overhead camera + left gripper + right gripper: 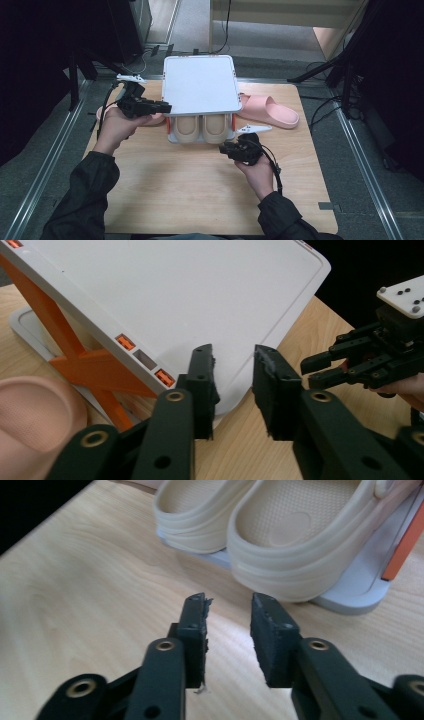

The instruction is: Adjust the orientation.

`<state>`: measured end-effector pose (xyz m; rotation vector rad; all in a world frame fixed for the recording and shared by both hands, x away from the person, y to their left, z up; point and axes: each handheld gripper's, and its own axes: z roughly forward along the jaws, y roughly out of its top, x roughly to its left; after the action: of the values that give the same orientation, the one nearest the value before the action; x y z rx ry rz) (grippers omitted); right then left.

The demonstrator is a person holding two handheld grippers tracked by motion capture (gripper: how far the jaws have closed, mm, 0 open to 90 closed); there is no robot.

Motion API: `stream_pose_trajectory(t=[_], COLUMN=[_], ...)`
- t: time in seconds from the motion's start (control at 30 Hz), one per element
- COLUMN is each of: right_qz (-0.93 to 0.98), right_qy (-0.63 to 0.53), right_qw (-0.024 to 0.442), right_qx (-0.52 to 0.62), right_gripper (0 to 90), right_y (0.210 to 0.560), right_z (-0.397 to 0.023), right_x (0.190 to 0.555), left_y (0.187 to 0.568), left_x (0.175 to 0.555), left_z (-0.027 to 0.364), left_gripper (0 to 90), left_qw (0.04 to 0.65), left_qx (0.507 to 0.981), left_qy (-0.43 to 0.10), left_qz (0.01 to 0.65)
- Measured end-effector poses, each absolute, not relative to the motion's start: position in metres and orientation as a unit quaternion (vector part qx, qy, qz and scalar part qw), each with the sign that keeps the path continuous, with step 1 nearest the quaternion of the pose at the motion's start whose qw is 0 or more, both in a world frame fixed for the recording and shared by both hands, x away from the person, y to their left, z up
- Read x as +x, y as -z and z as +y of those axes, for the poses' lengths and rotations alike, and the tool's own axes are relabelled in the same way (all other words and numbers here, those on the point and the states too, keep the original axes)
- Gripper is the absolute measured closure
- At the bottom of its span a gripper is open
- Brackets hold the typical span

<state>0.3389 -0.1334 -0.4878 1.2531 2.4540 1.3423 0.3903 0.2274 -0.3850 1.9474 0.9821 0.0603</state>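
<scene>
I hold both grippers, left (162,107) and right (226,148), spread and empty at frame centre, since the beige slippers (202,128) already sit inside the shoe rack (200,85).

We have bare table (200,190) near us; ahead, the rack (200,85) and pink slipper (272,111) block the way.

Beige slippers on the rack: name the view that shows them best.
Right gripper view: the beige slippers sit close and sharp beyond the open tongs. The high view shows their heels under the white shelf; the left gripper view gives nothing clear.
</scene>
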Motion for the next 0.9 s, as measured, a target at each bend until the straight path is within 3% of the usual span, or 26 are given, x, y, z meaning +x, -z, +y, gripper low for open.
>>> stream_pose_trajectory(t=[0.4, 0.6, 0.9], right_qz=[0.804, 0.800, 0.809], right_qy=[-0.463, -0.470, -0.462], right_qw=[0.028, 0.038, 0.021], right_qx=[0.372, 0.371, 0.362], right_gripper=[49.4, 46.7, 49.1], right_y=[0.474, 0.471, 0.473], right_z=[-0.161, -0.170, -0.171], right_x=[0.320, 0.319, 0.324], left_y=[0.381, 0.384, 0.391], left_x=[0.368, 0.358, 0.345], left_z=[0.257, 0.278, 0.306], left_gripper=[56.1, 45.8, 42.1], left_qw=[0.455, 0.460, 0.450], left_qx=[0.784, 0.772, 0.760], left_qy=[-0.043, -0.063, -0.090], left_qz=[0.421, 0.435, 0.460])
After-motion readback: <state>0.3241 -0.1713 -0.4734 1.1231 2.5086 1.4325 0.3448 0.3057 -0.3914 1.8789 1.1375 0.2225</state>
